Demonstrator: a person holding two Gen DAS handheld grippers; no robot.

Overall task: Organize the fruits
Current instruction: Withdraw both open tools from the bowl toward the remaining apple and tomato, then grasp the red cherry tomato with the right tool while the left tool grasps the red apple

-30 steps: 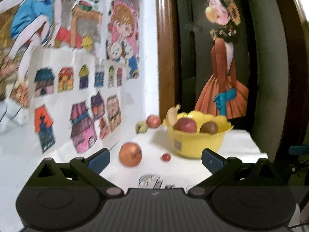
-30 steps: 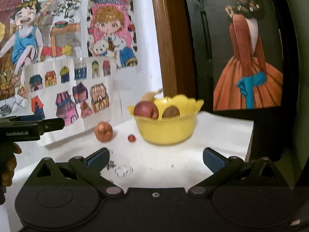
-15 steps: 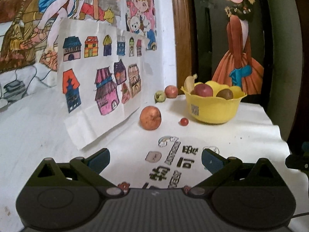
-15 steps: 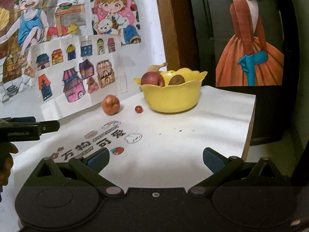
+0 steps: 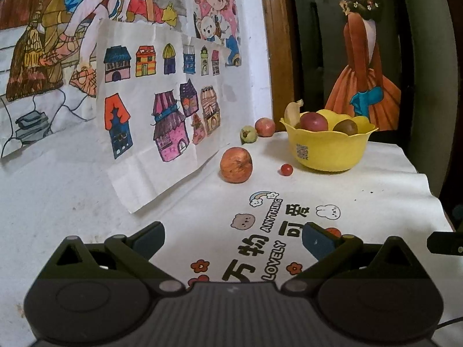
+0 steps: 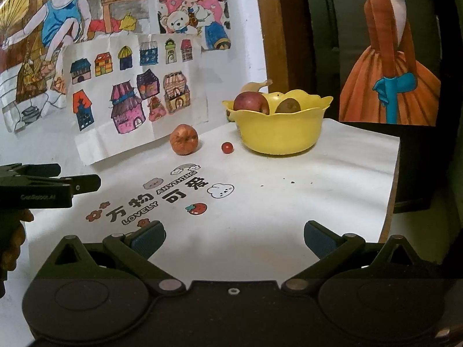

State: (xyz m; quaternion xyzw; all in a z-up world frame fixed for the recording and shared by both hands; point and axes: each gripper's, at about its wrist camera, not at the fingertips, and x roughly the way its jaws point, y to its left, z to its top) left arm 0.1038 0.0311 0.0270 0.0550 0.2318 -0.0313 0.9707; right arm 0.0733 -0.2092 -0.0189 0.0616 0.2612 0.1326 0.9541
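A yellow bowl (image 5: 330,153) (image 6: 280,133) stands at the back of the white table and holds a red apple (image 5: 313,121) (image 6: 250,102), a brown kiwi (image 5: 345,126) (image 6: 287,106), a yellow fruit and a banana. On the cloth lie an orange-red apple (image 5: 235,165) (image 6: 184,143) and a small red cherry tomato (image 5: 286,169) (image 6: 227,147). Behind them, in the left wrist view, sit a green fruit (image 5: 248,134) and a reddish fruit (image 5: 264,127). My left gripper (image 5: 233,238) and right gripper (image 6: 234,238) are both open and empty, well short of the fruit.
A loose sheet with drawn houses (image 5: 162,121) leans against the wall at the left. The table's right edge (image 6: 392,190) drops off beside a dark cabinet. The other gripper (image 6: 43,186), held by a hand, shows at the left of the right wrist view.
Both grippers have drawn back from the bowl and fruit, so more of the printed cloth shows. Both stay open and nothing on the table has moved.
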